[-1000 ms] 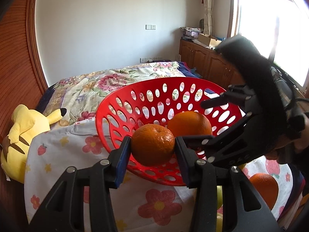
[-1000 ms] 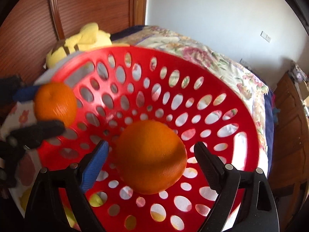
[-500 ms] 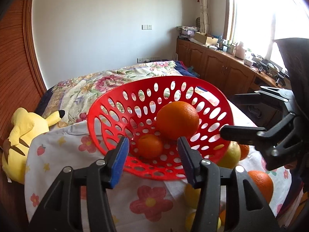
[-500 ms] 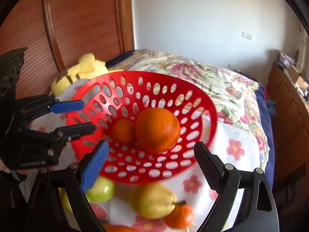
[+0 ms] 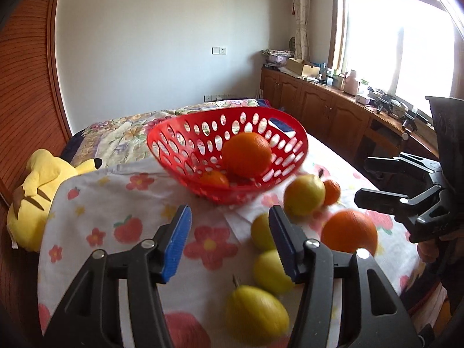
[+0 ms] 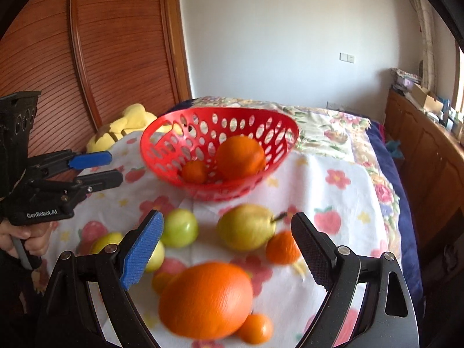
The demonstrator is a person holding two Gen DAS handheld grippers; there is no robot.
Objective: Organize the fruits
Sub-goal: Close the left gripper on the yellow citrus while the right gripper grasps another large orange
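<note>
Floral cloth (image 5: 139, 203) covered the bed, w/ a yellow plush toy (image 5: 37, 191) at its far left edge by the wood panel. Red basket (image 5: 185, 145) sat on the cloth, mid-frame in both views, holding a big orange (image 5: 246, 154) and a small mandarin (image 5: 214, 178) beside it, touching.

Loose fruit lay on the cloth in front of the basket: another large orange (image 6: 206, 298) nearest the right wrist cam, a yellow-green pear (image 6: 246, 226) w/ stem just behind it, a green apple (image 6: 179, 227) to its left, a small mandarin (image 6: 282, 247) touching the pear's right side, plus more yellowish fruit, blurred.

Left gripper (image 5: 229, 239) was wide apart, nothing between the pads, hovering over the cloth short of the basket. Right gripper (image 6: 227, 248) also spread wide, empty, above the loose fruit.
</note>
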